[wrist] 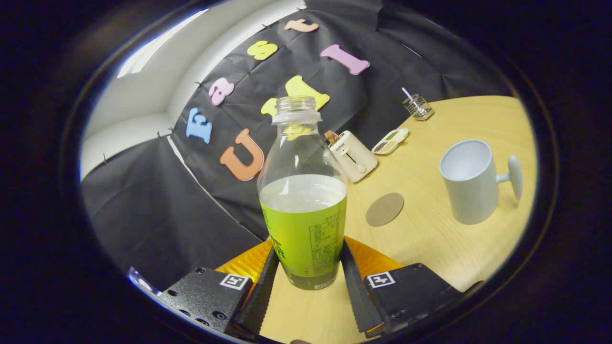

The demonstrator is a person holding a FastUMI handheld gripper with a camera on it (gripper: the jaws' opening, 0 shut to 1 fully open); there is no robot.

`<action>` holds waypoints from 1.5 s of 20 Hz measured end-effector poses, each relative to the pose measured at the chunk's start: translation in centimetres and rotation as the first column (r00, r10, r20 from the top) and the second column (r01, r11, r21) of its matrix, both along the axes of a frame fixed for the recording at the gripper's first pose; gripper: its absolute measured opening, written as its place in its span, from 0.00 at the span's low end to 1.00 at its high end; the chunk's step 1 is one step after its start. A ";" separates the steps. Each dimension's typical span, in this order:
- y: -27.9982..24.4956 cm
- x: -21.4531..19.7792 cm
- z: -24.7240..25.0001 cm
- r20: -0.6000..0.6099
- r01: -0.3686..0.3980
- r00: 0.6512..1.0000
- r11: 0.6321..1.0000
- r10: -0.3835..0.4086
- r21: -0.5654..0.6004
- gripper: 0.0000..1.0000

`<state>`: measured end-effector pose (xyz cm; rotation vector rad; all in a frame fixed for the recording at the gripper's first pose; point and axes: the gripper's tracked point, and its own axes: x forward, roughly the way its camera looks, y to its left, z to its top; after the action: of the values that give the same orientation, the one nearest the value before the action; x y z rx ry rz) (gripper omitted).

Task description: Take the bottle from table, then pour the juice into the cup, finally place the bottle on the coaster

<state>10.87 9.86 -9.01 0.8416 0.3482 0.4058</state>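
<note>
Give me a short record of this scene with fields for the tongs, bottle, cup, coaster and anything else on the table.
tongs: closed on the bottle, one finger on each side
bottle: uncapped, upright, partly filled
cup: empty, beyond and beside the bottle
coaster: bare, between bottle and cup
table: light wood
other: toaster, wire basket near the wall

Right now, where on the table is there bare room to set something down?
Bare wood lies between the coaster and the cup, and nearer than both. It is crowded along the wall: toaster, remote, wire basket. The gripper is shut on the bottle.
</note>
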 end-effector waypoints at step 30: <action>-2.1 1.2 3.2 -0.050 -0.045 0.993 0.726 0.109 0.687 0.75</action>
<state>12.03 7.75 -5.83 1.5880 0.3137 0.5930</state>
